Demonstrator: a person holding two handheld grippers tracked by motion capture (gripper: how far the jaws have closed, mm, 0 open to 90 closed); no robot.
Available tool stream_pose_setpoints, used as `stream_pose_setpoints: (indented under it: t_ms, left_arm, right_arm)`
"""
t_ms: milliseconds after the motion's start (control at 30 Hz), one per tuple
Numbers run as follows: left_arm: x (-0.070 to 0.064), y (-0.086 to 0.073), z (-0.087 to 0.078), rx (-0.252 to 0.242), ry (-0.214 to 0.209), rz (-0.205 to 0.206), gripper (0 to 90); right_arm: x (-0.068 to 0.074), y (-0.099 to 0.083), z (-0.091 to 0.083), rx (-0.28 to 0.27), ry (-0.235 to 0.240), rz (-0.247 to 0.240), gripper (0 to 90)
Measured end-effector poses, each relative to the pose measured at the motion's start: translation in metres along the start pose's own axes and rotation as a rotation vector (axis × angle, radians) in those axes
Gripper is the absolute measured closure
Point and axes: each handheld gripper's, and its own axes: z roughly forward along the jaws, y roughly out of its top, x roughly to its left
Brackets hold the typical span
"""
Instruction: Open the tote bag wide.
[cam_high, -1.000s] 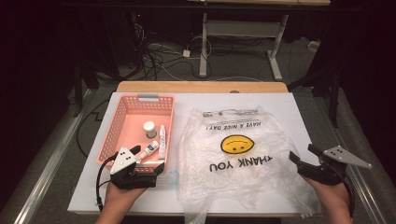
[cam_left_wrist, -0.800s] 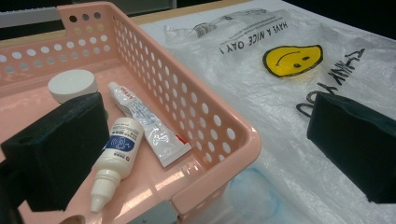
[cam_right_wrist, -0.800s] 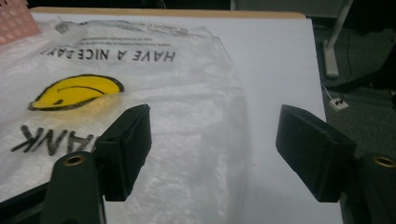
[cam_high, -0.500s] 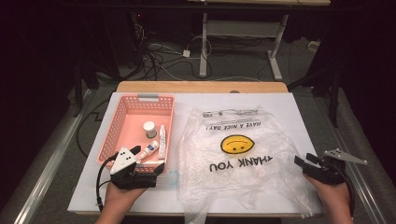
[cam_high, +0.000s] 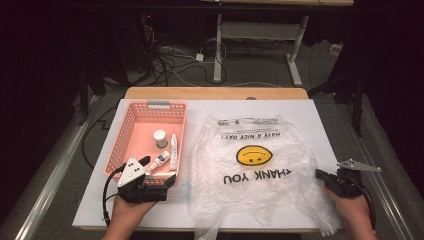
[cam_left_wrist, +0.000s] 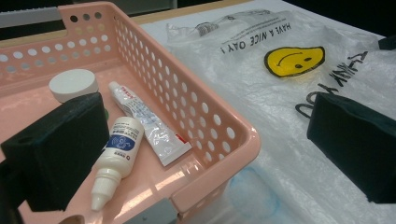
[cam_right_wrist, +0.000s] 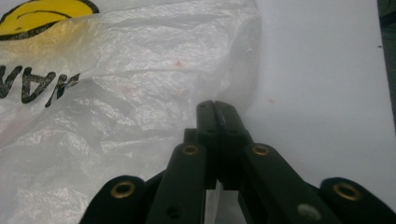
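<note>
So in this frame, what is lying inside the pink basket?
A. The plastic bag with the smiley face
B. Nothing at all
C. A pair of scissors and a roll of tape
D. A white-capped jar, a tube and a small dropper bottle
D: the pink basket holds a white-capped jar, a tube and a small dropper bottle, while the plastic bag lies beside it on the table.

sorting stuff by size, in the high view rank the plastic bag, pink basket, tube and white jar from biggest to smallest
1. plastic bag
2. pink basket
3. tube
4. white jar
</note>
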Motion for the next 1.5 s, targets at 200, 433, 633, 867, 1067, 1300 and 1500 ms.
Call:
stream_pose_setpoints:
  t_ms: [200, 433, 633, 867, 1067, 1300, 1500]
  left_arm:
    - [0.001, 0.002, -0.002, 0.003, -0.013, 0.001, 0.0]
    - [-0.001, 0.003, 0.001, 0.021, -0.014, 0.008, 0.0]
    - [-0.008, 0.006, -0.003, 0.021, 0.010, 0.010, 0.0]
    - [-0.005, 0.003, 0.000, 0.010, -0.032, -0.017, 0.0]
    - [-0.001, 0.004, 0.000, 0.009, -0.064, -0.051, 0.0]
    - [0.005, 0.004, -0.004, 0.023, -0.068, -0.076, 0.0]
    - [0.007, 0.003, -0.006, 0.030, -0.034, -0.060, 0.0]
  right_arm:
    - [0.018, -0.012, -0.015, 0.017, -0.009, -0.074, 90.0]
    - [0.038, -0.043, -0.041, 0.000, 0.065, -0.082, 90.0]
    - [0.036, -0.039, -0.060, -0.100, 0.072, -0.085, 61.2]
    - [0.024, 0.006, -0.040, -0.147, 0.057, -0.128, 41.9]
    - [0.011, 0.045, 0.003, -0.131, 0.071, -0.110, 29.1]
    - [0.005, 0.082, 0.040, -0.134, 0.098, -0.109, 9.4]
    - [0.000, 0.099, 0.084, -0.010, 0.089, -0.118, 0.1]
